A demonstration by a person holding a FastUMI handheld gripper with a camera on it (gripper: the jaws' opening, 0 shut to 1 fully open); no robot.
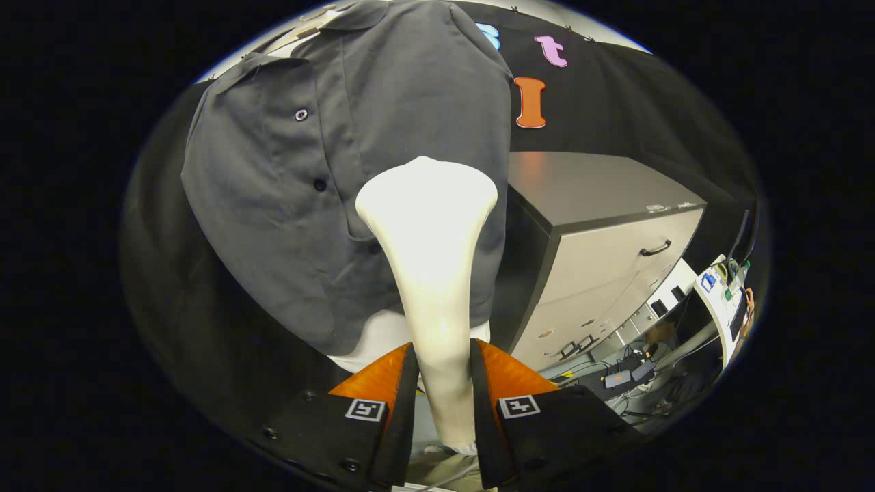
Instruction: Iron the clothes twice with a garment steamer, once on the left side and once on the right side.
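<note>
Between the two fingers of the gripper (443,372), gripped tight: the pale handle of the steamer (431,273), one finger pressed to each side of its narrow neck. Rising straight ahead from that pinch, widening into a broad rounded head, held upright. Just beyond the head, close against it or nearly so, though contact hard to call: the dark grey shirt (328,178), hanging, collar up top, a row of small buttons (301,115) running down the placket. Head sitting over the lower part of the shirt, to the side of the button row nearer the cabinet. Peeking out under the shirt hem, something white, hard to make out. Off beside the shirt, standing against the black cloth wall (615,102): a grey cabinet (601,232) with a dark curved handle on the drawer front. Lower down past the cabinet, on the floor, a tangle of cables and small boxes (622,379). Further out by the edge, some white equipment with coloured bits, too small to identify
</note>
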